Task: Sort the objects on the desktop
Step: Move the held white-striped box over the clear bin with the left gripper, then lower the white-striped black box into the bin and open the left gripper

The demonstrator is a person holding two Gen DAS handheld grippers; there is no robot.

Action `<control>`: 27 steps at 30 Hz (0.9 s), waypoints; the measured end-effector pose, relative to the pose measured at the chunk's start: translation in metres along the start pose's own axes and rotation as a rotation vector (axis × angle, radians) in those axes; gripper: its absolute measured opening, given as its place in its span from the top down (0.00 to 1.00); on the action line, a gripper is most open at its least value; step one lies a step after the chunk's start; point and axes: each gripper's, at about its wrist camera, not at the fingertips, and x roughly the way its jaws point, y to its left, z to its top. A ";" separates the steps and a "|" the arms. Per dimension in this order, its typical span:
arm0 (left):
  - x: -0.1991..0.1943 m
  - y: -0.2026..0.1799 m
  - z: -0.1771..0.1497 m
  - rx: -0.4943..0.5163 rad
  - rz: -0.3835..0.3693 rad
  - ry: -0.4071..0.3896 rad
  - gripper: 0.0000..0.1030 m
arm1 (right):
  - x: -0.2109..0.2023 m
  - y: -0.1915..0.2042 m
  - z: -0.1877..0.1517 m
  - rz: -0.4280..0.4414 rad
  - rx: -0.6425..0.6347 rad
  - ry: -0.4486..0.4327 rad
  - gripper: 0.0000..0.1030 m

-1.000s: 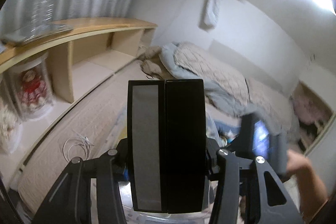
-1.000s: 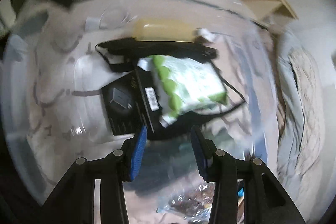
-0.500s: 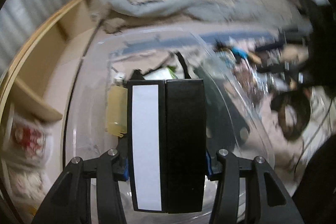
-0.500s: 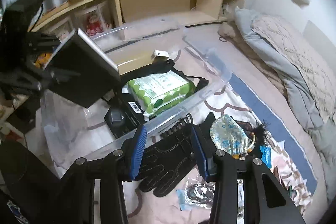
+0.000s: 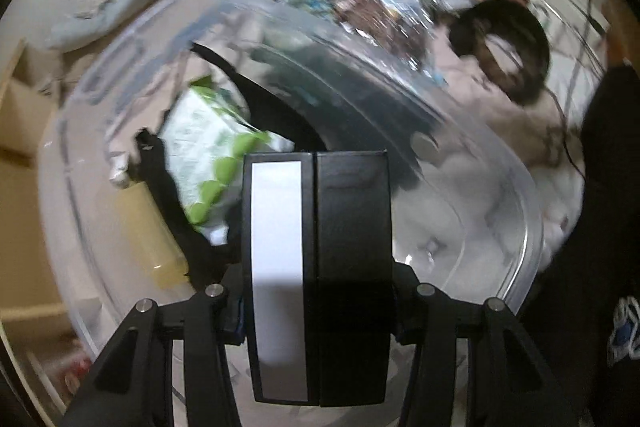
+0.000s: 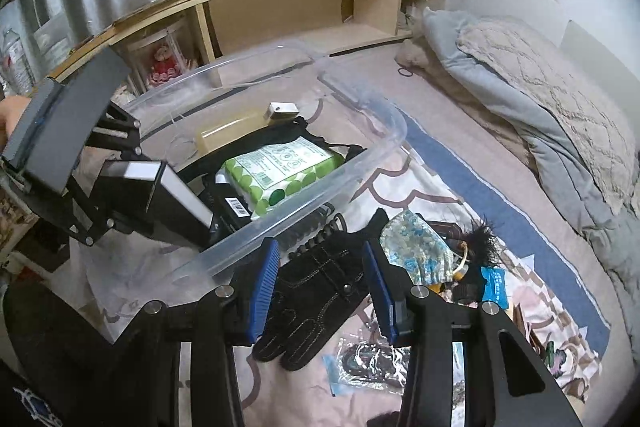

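Left gripper [image 5: 316,279] is clamped on a black box [image 5: 320,267] and holds it over the clear plastic bin [image 6: 360,163], just beside the green-dotted wipes pack [image 6: 280,173] lying inside. Right gripper [image 6: 320,283], its blue pads apart and empty, hovers outside the bin's near wall above a black glove [image 6: 316,299] on the mat.

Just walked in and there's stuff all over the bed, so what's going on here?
Someone is sorting clutter into a clear plastic bin. The left gripper is shut on a black box and holds it over the bin, which already contains a green-dotted wipes pack. The right gripper is open and empty above a black glove lying outside the bin, beside a floral pouch.
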 end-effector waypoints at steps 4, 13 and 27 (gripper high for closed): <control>0.010 -0.001 0.007 0.062 -0.082 0.059 0.52 | 0.004 -0.008 0.000 0.019 0.026 0.001 0.57; 0.036 0.002 0.026 0.119 -0.255 0.111 0.47 | 0.025 -0.016 -0.004 0.034 0.046 0.044 0.57; 0.025 0.034 0.016 0.026 -0.135 0.114 0.26 | 0.031 -0.016 -0.004 0.052 0.045 0.060 0.57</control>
